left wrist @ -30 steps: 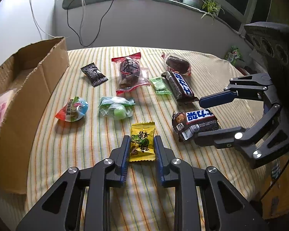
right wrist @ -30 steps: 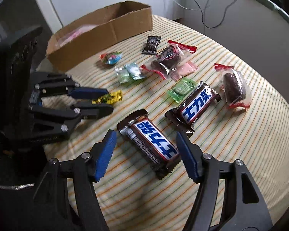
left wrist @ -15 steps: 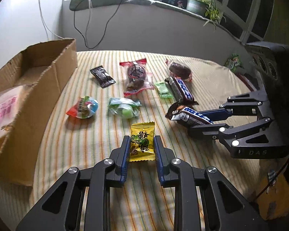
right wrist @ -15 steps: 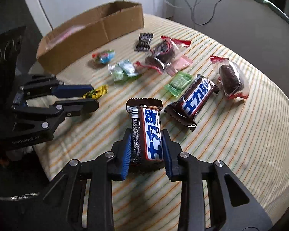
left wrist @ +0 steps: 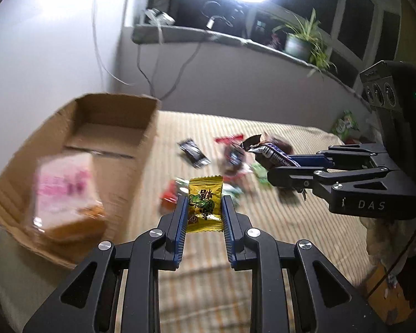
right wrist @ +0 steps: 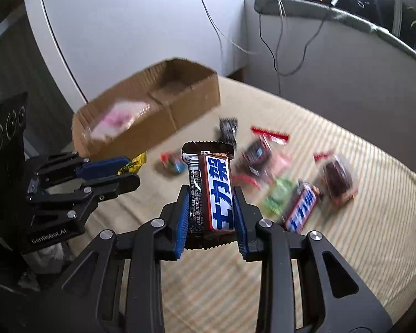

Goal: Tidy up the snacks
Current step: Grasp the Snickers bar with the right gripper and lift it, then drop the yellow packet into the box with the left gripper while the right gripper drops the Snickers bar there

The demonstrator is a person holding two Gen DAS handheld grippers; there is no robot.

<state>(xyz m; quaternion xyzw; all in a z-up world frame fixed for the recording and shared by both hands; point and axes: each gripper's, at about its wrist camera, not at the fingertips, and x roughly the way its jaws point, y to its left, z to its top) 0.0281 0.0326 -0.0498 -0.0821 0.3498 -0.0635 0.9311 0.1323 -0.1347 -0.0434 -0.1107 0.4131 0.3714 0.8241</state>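
Cardboard box (left wrist: 77,163): we see it at the left of the left wrist view, open-topped, with one pink-and-white packet (left wrist: 63,186) already lying in it; the rest of its floor looks bare, so we judge the sorting barely begun.
Striped table cloth (left wrist: 291,236): we see it run across the middle and lower part of both views, with the loose snacks scattered on it right of the box.
Snacks left on the cloth: in the right wrist view we count a second blue-labelled bar (right wrist: 302,211), a dark cake in clear wrap (right wrist: 338,180), a green packet (right wrist: 280,197), a red-edged clear pack (right wrist: 260,152), a small black sachet (right wrist: 228,129) and a red-and-blue sweet (right wrist: 173,162); blur hides finer detail.
Right gripper (right wrist: 211,216): its jaws have just been closing and we see them clamped on the chocolate bar (right wrist: 213,191), which stands upright between the blue pads at the centre of the frame, clear of the cloth.
Left gripper (left wrist: 203,216): narrowly set, we see it pinch the yellow sweet packet (left wrist: 205,204) at the centre of its view, lifted off the cloth.
What remains: we judge both held items have yet to reach the box, and then at least six more wait.
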